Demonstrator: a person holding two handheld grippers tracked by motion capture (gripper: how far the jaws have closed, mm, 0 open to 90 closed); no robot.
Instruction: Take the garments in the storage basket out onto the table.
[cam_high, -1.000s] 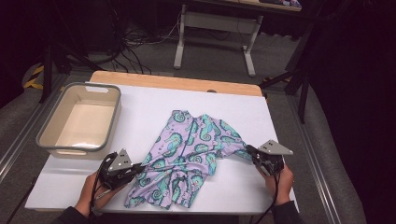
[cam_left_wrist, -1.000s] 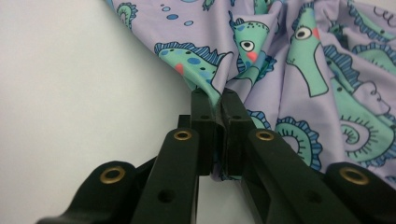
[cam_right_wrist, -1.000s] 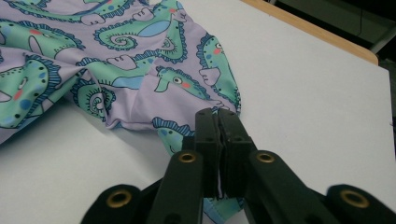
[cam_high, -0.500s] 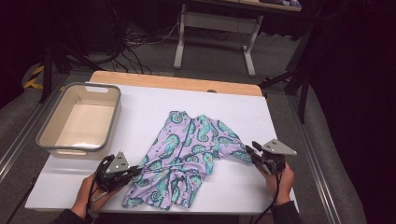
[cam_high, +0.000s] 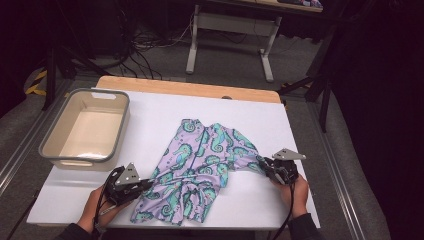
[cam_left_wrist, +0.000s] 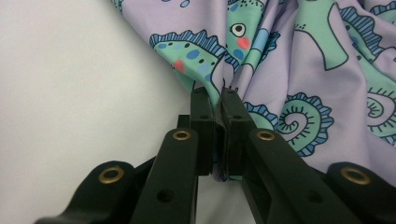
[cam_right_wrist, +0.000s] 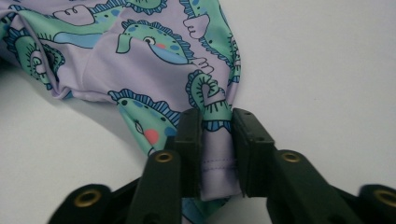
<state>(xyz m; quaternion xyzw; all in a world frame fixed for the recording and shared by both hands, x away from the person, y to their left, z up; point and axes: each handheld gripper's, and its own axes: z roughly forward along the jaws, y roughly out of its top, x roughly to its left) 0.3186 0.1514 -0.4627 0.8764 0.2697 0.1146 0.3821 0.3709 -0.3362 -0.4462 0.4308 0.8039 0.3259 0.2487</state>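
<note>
Low in the high view, at lower left: left gripper (cam_high: 144, 186), held in a hand (cam_high: 92, 209), jaws clamped tight on the near-left edge of the seahorse-print garment (cam_high: 200, 170). In the left gripper view, left gripper (cam_left_wrist: 218, 100) pinched onto a gathered fold of the lilac cloth, pads pressed nearly together with fabric squeezed between.

At lower right of the high view: right gripper (cam_high: 264, 165), grey three-cornered plate on top, cable trailing down past the hand (cam_high: 295, 192). In the right gripper view, right gripper (cam_right_wrist: 217, 122) astride a hemmed corner of the garment; jaws just closing further, a strip of lilac cloth with a stitched hem lying between the pads, both pads against its sides and holding it.

Just beyond both grippers, at lower centre of the high view: garment crumpled on the white table top (cam_high: 155, 117), stretched slightly between the two grips, wrinkled in the middle, lower end close to the near table edge. Lilac ground, teal seahorses with blue frills and pink cheek spots. No brand mark, label or legible writing visible on the cloth, on the grippers or anywhere else.

Farther up at left of the high view: grey-rimmed plastic bin (cam_high: 55, 131), well apart from the garment. Along the far edge: bare wooden strip (cam_high: 185, 87) of the table. Beyond, in the upper part of the frame: white desk legs (cam_high: 192, 42) and dark cables (cam_high: 145, 45) on the floor.
</note>
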